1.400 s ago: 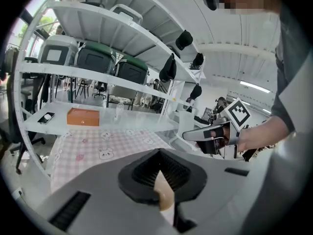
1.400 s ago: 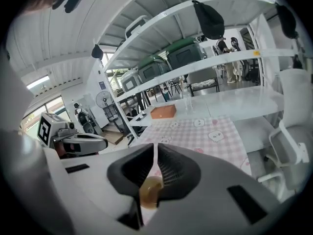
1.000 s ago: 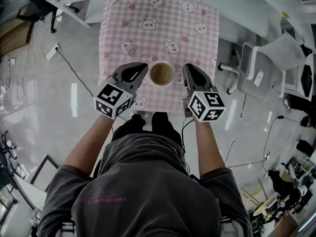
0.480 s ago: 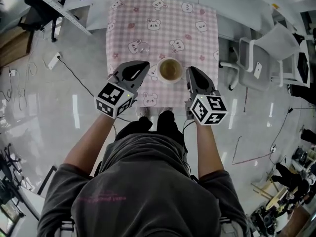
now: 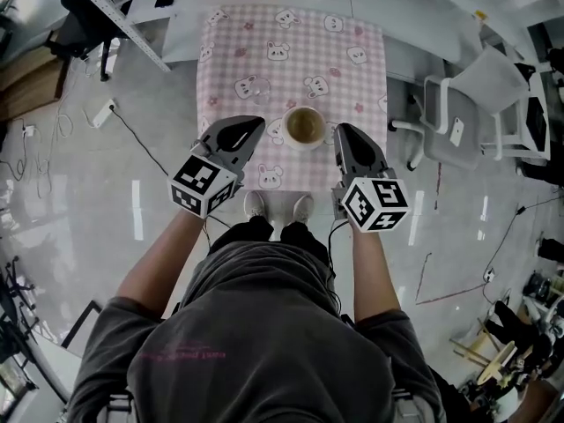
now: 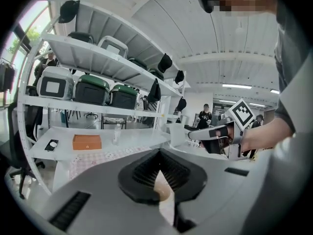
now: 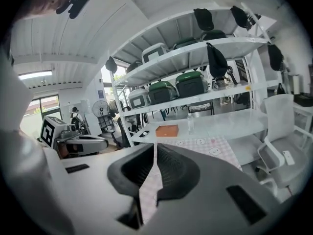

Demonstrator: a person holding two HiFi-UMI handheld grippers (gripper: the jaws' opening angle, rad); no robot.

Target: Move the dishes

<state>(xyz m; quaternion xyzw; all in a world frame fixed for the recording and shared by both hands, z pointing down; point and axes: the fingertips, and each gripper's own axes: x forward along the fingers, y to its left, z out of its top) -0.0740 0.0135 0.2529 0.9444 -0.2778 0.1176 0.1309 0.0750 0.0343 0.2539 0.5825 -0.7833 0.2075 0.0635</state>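
Nothing legible here. The faint pink line of print (image 5: pixel 181 356) across the back of the person's dark grey cotton T-shirt (image 5: pixel 264 315) is too small to read, and the white cubes on the grey hand-held left gripper (image 5: pixel 259 123) and right gripper (image 5: pixel 340 131) show only black square patterns, not letters.

**Operator:** How are the arms lying in the head view?

**Inspector:** The left forearm (image 5: pixel 163 258) is reaching up from lower left and the right forearm (image 5: pixel 370 267) from lower right. Both are running roughly parallel.

**Operator:** And the gripper state?

**Inspector:** The left gripper (image 5: pixel 254 125) is pointing toward upper right, with its jaws meeting at the tips. The right gripper (image 5: pixel 342 131) is pointing up-frame. Its jaws are closing to a thin slit, with nothing between them. The grippers are standing apart, near frame centre.
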